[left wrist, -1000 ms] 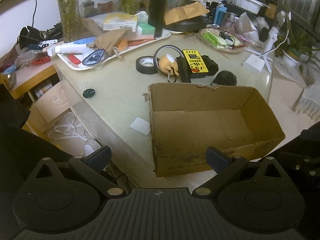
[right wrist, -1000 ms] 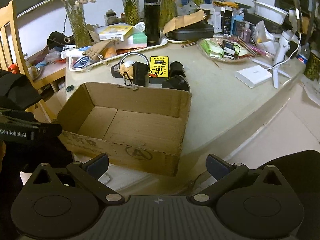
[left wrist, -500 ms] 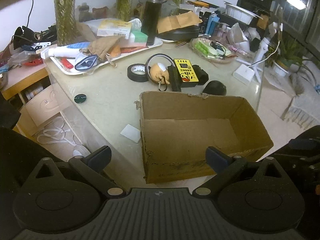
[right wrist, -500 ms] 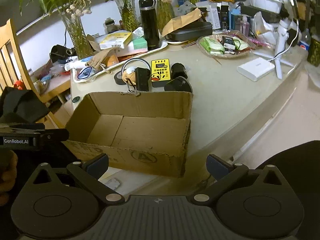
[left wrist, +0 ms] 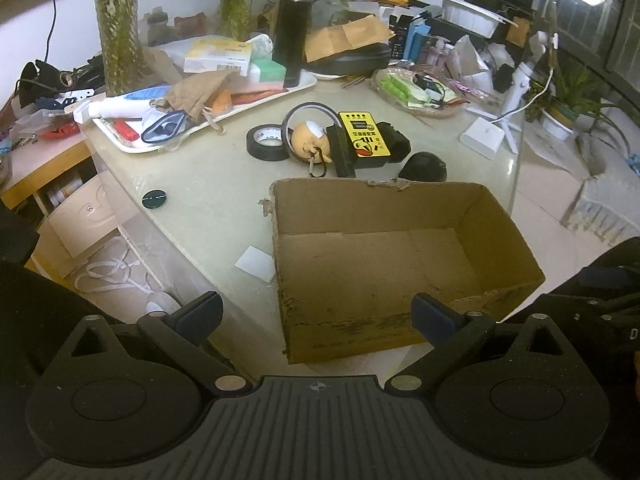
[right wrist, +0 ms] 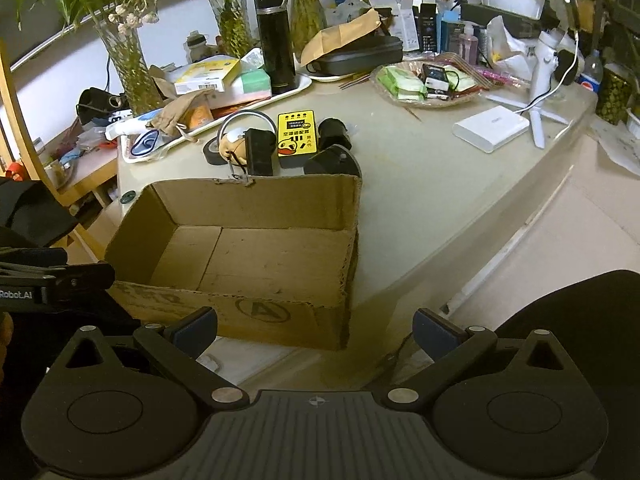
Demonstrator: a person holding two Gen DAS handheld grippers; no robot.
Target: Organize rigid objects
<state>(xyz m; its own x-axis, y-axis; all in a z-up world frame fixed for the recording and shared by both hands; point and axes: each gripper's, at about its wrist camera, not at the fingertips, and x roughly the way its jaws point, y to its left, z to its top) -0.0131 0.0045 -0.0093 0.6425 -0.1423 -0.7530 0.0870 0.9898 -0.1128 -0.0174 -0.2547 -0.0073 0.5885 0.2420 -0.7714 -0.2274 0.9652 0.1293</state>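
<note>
Cardboard box empty, overhangs table edge; L gripper & R gripper both spread wide, nothing held.

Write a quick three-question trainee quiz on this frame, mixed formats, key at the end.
1. True or false: the cardboard box already holds an item.
2. Multiple choice: what lies directly left of the doll head in the left wrist view? A) roll of black tape B) black flask C) white box
3. Fill in: both the left tongs and the right tongs are ____.

Key: 1 false; 2 A; 3 open, holding nothing.
</note>
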